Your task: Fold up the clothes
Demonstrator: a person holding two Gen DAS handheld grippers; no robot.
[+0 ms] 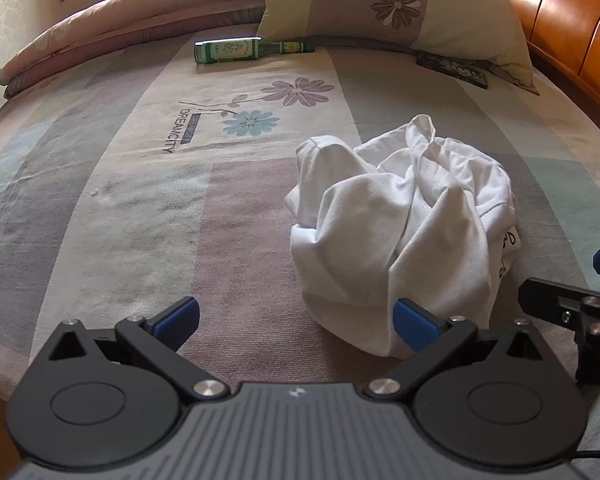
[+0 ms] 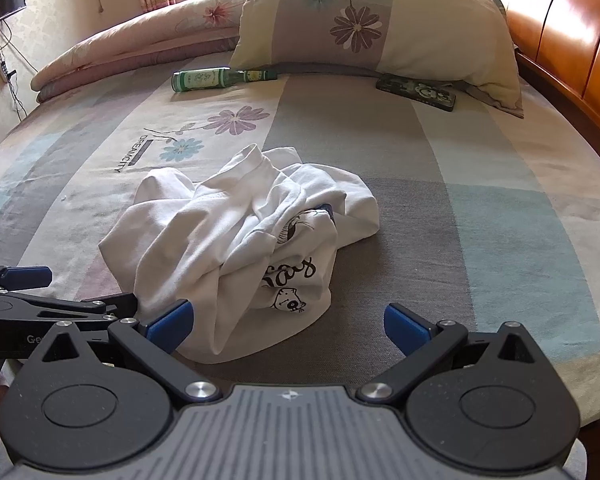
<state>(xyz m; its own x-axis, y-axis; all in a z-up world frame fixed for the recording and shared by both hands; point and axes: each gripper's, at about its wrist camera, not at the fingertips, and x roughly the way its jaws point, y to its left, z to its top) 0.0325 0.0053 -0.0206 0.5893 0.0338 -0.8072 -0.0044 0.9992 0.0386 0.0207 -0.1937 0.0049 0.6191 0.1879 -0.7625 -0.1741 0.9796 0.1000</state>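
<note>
Spread hand-held gripper (image 2: 286,322) faces crumpled, axisless shirt (image 2: 236,248).

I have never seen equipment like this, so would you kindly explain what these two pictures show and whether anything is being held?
There is no robot here: a person carries a pair of hand-held tongs in each hand, and each pair has a wide-angle camera looking forward along its blue-tipped fingers. One picture comes from the left tongs, the other from the right tongs. Both pairs are open and hold nothing. They hover at the near edge of a bed with a flowered sheet. On it lies a crumpled white T-shirt with a black print, waiting to be folded. Farther back are a green glass bottle on its side, a phone in a patterned case, a pillow and a rolled quilt.
</note>
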